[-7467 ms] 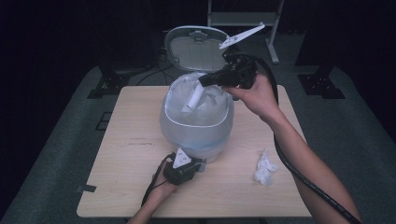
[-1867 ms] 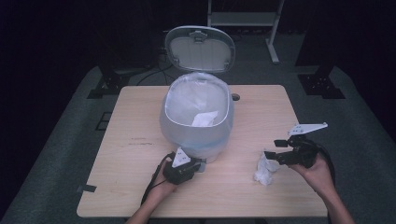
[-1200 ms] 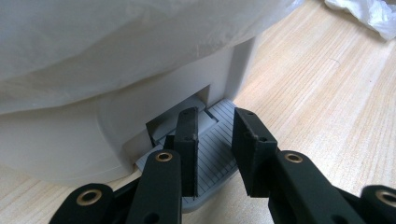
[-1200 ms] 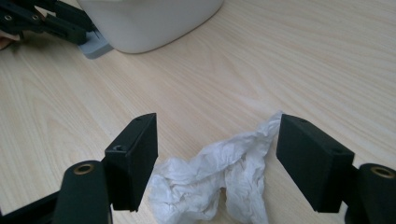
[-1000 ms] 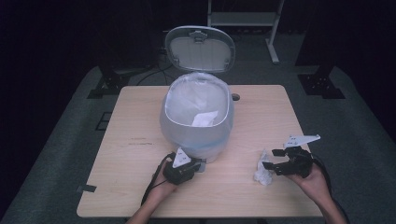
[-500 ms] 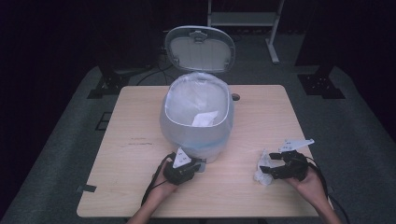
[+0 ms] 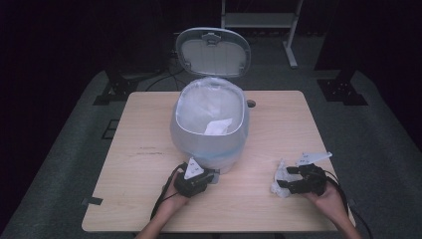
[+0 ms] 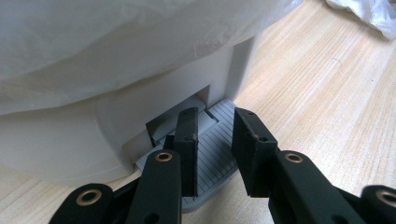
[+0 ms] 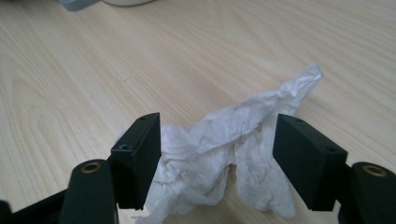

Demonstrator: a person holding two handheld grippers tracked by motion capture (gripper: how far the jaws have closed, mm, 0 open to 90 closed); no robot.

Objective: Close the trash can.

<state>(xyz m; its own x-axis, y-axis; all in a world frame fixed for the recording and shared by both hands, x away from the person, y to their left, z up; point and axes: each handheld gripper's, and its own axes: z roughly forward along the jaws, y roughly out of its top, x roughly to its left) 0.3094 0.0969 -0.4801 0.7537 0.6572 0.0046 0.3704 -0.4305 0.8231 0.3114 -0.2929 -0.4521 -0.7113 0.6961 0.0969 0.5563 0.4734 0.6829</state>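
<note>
At the lower right of the high view, the right gripper (image 7: 292, 178) sits around a crumpled white tissue (image 7: 279, 180) on the wooden table (image 7: 149, 149). Its jaws have just been closing a little, with the tissue between them (not squeezed yet). Low in the middle, the left gripper (image 7: 205, 177) is clenched shut, pressing on the bin's pedal (image 8: 219, 140). The white bin (image 7: 211, 124) stands open.
</note>
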